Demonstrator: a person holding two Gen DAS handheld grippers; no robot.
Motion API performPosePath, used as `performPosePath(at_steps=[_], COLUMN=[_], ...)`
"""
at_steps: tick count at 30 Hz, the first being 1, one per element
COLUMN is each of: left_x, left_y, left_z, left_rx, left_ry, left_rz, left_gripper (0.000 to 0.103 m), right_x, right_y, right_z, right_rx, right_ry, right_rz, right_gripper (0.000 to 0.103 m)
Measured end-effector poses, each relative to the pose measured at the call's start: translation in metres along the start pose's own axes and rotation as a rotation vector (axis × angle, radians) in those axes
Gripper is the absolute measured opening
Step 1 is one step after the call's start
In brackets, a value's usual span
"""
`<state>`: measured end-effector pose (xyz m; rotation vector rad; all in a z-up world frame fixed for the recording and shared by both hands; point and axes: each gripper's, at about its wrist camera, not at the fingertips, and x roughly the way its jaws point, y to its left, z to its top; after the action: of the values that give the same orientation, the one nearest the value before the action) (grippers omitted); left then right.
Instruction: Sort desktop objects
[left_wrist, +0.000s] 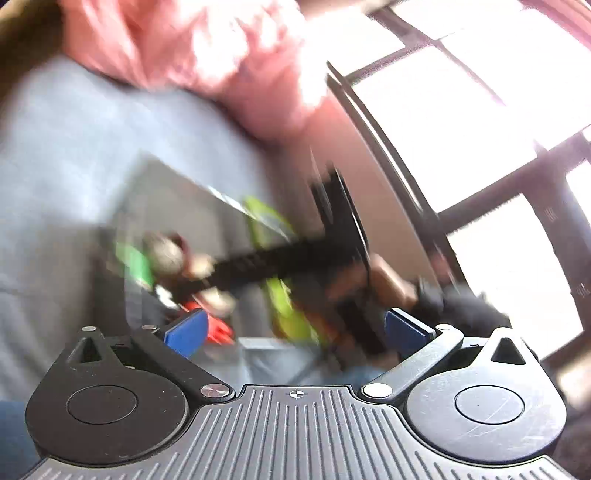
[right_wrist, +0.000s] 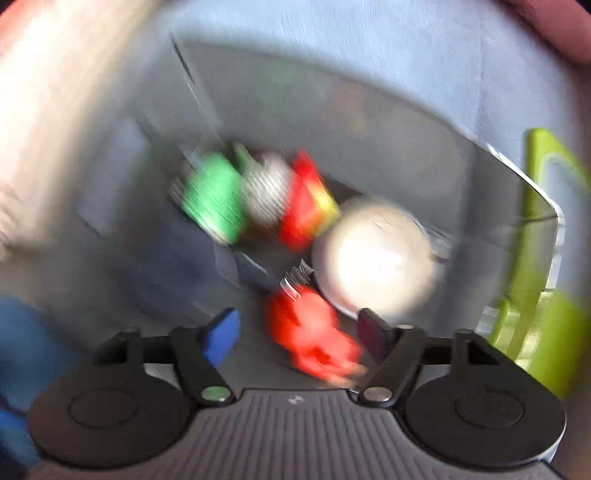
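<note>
Both views are heavily blurred. In the right wrist view my right gripper (right_wrist: 299, 332) is open above a grey bin (right_wrist: 369, 122). In the bin lie a green object (right_wrist: 214, 195), a white ribbed object (right_wrist: 266, 188), a red and yellow object (right_wrist: 306, 206), a large white ball (right_wrist: 376, 254) and a red object (right_wrist: 314, 332) between the fingers, which are apart from it. In the left wrist view my left gripper (left_wrist: 295, 332) is open and empty. Ahead of it is the other black gripper (left_wrist: 277, 262) over the same bin (left_wrist: 166, 195).
A lime green container (right_wrist: 543, 258) stands right of the bin; it also shows in the left wrist view (left_wrist: 273, 229). A blue-grey cloth (left_wrist: 74, 147) covers the surface. A pink sleeve (left_wrist: 192, 48) is above. Bright windows (left_wrist: 461, 110) are at the right.
</note>
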<state>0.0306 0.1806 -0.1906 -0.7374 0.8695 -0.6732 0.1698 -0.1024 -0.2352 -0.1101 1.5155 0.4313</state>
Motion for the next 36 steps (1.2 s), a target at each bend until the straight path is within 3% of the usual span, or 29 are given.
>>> performPosePath(at_steps=[2,4,10,11,12,14,15,17,20,22,24,26,28,31,34,36], left_x=[-0.007,-0.004,0.025,0.027,0.028,0.029,0.03,0.032,0.031,0.032,0.033,0.034,0.035,0.036,0.037,0.039], left_y=[-0.006,-0.013,-0.012,-0.01,-0.006,0.001,0.004,0.01,0.015,0.013,0.01,0.008,0.005,0.001,-0.002,-0.005], left_z=[0.008,0.009,0.006,0.005,0.005,0.005,0.006,0.008,0.005,0.004,0.003,0.002,0.001,-0.001,-0.002,-0.003], left_rx=[-0.022,-0.029,-0.09,-0.095,-0.107,-0.131,-0.145,-0.172,-0.163,-0.146,-0.128,-0.11,-0.092,-0.066,-0.039,-0.02], left_ry=[-0.026,-0.017,0.096,0.1,0.098,0.093,0.09,0.086,0.103,0.112,0.12,0.129,0.137,0.15,0.162,0.172], left_rz=[0.12,0.212,0.171,0.185,0.192,0.204,0.198,0.188,0.191,0.184,0.177,0.171,0.164,0.154,0.144,0.136], left_gripper=[0.103,0.103,0.103,0.103,0.103,0.103,0.103,0.103,0.103,0.103,0.103,0.103,0.103,0.103,0.103,0.103], right_x=[0.006,0.025,0.086,0.091,0.088,0.075,0.066,0.055,0.043,0.019,-0.011,-0.031,-0.03,0.002,0.027,0.021], right_y=[-0.001,0.007,0.01,0.007,0.006,0.006,0.008,-0.003,-0.017,-0.025,-0.035,-0.047,-0.06,-0.061,-0.053,-0.039], right_z=[0.006,0.01,0.017,0.014,0.011,0.007,0.005,0.001,-0.007,-0.01,-0.008,-0.006,0.01,0.025,0.023,0.021], right_rx=[0.09,0.121,0.157,0.178,0.171,0.121,0.077,0.11,0.139,0.122,0.112,0.148,0.228,0.329,0.339,0.211], right_ry=[0.024,0.062,0.211,0.226,0.231,0.224,0.213,0.238,0.246,0.185,0.074,-0.052,-0.094,-0.054,-0.002,-0.048], right_rz=[0.15,0.177,0.205,0.221,0.227,0.19,0.143,0.114,0.156,0.181,0.185,0.141,0.126,0.128,0.109,0.045], right_gripper=[0.084,0.084,0.084,0.076,0.066,0.064,0.064,0.065,0.073,0.075,0.087,0.093,0.093,0.084,0.065,0.058])
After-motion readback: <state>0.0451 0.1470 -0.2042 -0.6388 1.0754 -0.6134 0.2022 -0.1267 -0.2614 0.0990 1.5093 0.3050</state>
